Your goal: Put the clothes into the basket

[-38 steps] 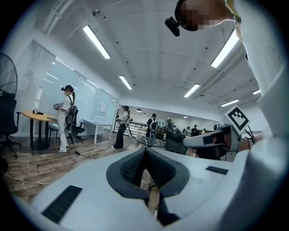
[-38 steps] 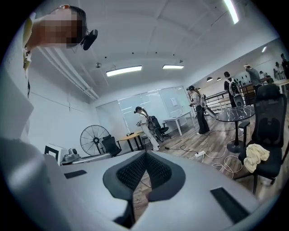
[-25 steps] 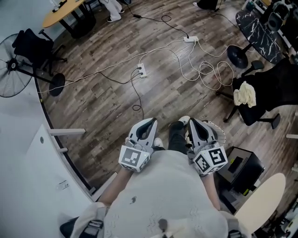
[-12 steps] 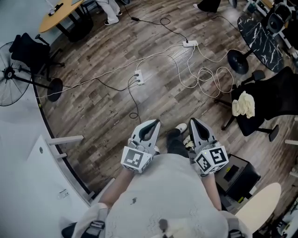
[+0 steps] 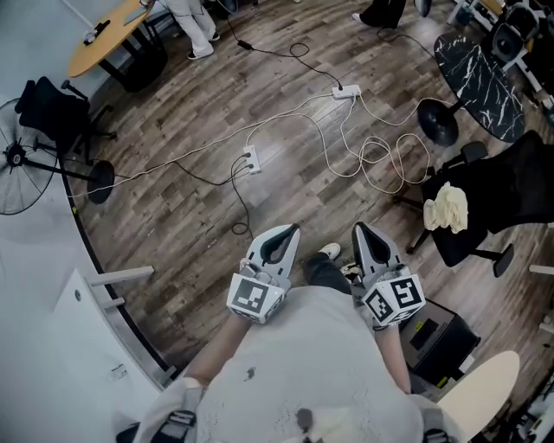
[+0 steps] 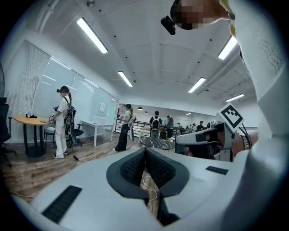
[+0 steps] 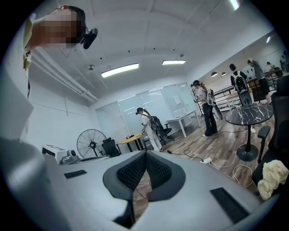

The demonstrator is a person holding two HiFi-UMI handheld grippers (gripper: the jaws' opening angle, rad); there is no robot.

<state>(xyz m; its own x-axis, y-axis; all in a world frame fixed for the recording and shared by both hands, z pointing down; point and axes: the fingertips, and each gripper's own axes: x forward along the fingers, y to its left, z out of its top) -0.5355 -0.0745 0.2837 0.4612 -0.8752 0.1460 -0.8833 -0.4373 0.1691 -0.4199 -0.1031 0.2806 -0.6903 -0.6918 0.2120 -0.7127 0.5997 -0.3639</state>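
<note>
Clothes show for us as one pale yellow bundle (image 5: 449,208) lying on the seat of a black office chair (image 5: 519,173) at the right of the head view, well apart from both of our grippers. No view lets us tell what kind of garment it is.

At the far left a standing fan (image 5: 17,160) rests on the wood floor (image 5: 190,216), with a black chair (image 5: 56,108) just beside it. Behind them stands a round wooden table (image 5: 104,39), and a person in white (image 5: 195,22) stands next to it. White cables (image 5: 381,160) loop across the middle of the floor and join two power strips (image 5: 249,160).

Below the cables we hold the left gripper (image 5: 281,238) out in front of us, pointing roughly level. Its ribbed pads are pressed together and nothing sits between them. Only floor and cable show through the gap beneath.

Just to its right, side by side with it, is the right gripper (image 5: 368,242). Its jaws are likewise closed on nothing.

Further right a marble-topped table (image 5: 480,73) stands behind the office chair. A black box (image 5: 441,337) sits on the floor near our right elbow.
</note>
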